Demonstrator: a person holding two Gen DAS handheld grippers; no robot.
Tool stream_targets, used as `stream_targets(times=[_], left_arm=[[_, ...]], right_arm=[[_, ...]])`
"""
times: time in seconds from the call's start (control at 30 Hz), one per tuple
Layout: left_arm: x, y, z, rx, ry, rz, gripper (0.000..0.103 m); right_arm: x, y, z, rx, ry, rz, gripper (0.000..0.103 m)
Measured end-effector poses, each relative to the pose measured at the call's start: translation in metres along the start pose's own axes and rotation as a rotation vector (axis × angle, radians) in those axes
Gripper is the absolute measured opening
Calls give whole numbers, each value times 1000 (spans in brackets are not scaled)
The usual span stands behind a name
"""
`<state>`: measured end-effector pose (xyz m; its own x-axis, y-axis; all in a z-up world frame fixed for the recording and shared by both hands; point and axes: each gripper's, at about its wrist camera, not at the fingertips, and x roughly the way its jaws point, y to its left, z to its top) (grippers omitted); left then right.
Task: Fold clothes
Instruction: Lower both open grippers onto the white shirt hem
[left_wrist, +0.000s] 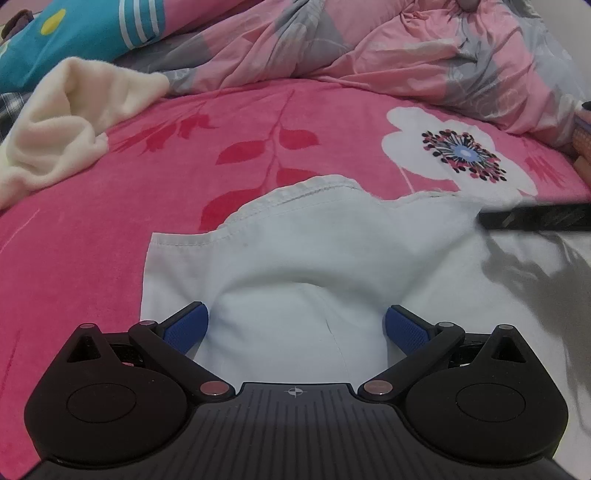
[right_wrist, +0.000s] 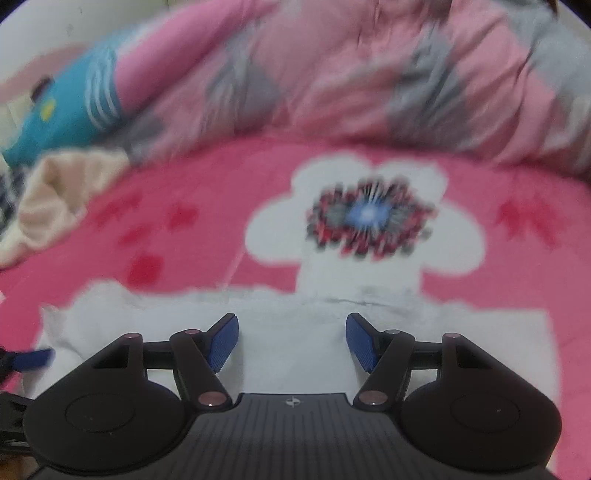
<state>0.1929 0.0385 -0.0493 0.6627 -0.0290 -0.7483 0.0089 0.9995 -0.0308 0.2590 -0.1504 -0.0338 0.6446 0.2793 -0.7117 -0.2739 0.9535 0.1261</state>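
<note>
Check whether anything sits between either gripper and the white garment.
Nothing visible does. The left gripper and right gripper both hang open directly over the white garment, bare cloth between their pads. The cream towel lies well aside.

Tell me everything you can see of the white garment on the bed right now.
The white garment is thin, smooth woven cloth with a stitched hem along its far edge, which curves and looks slightly frayed. It lies mostly flat on the pink floral bedspread, with a soft raised fold in the middle and a seam running toward the camera. The left gripper is over its near part, blue pads apart with cloth between them, not pinched. The right gripper is likewise open above it; that view is blurred.
</note>
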Motion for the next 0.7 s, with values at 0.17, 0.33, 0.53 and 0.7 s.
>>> stream_targets(times=[0.17,0.33,0.53,0.7], left_arm=[[-1,0,-1,9,3,-4,103],[0,-1,0,13,6,-2,103],[-1,-1,-1,20,3,1,103],[-1,-3,-1,29,0,9,103]], right_arm=[[-23,3,2,2,-21,-20,64],[-86,6,-15,-51,-38,37,67],[-82,14,-65,-83,64,38,76],[-68,22,-92,-130,-15,-13,90]])
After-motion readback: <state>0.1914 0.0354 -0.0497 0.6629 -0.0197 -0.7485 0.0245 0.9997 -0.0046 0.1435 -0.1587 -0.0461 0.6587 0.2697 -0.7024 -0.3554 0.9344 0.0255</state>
